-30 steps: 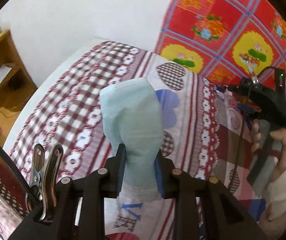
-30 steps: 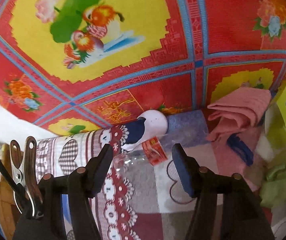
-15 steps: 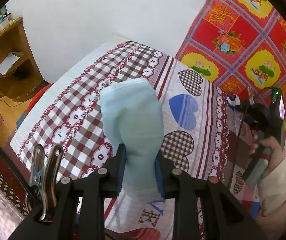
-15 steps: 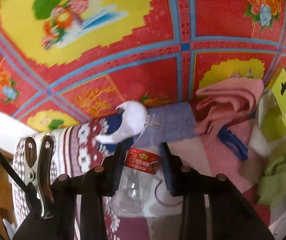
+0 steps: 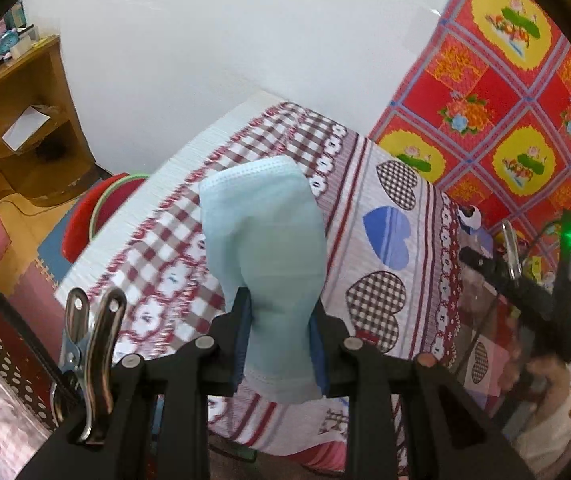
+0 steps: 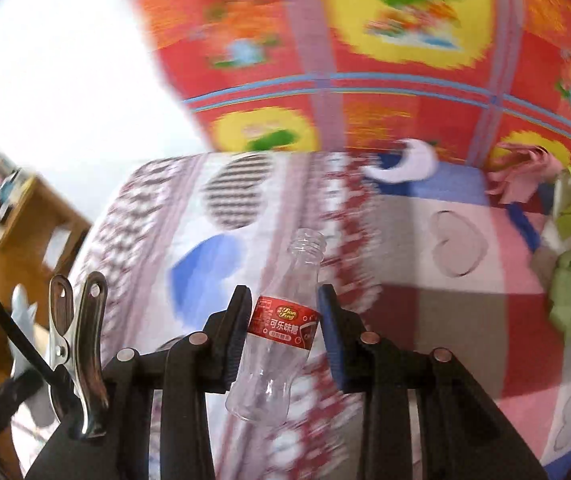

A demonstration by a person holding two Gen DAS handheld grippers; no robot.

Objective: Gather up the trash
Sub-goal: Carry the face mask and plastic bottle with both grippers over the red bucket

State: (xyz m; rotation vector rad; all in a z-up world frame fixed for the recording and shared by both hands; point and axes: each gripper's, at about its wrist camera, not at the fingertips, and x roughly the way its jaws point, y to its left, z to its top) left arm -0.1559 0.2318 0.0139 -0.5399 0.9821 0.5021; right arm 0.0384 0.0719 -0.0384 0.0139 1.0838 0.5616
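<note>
The bed [image 5: 365, 208], under its patchwork sheet of hearts and checks, fills both views, with the red and yellow floral cloth [image 5: 505, 92] hanging behind it. No bin or bag shows in either view, so which way the trash must travel cannot be told.

Both pieces of trash are already off the bed. The left gripper [image 5: 281, 336] is clamped narrow on the pale blue face mask [image 5: 261, 240], which stands up out of the pads with its long side running away from the camera. The right gripper [image 6: 283, 328] has just closed its jaws on the empty clear plastic bottle [image 6: 281, 328], pads pressing at the red label, neck tilted up and away, base hanging below the fingers toward the camera.

In the left view the right gripper sits off to the right, over the bed's far side.
</note>
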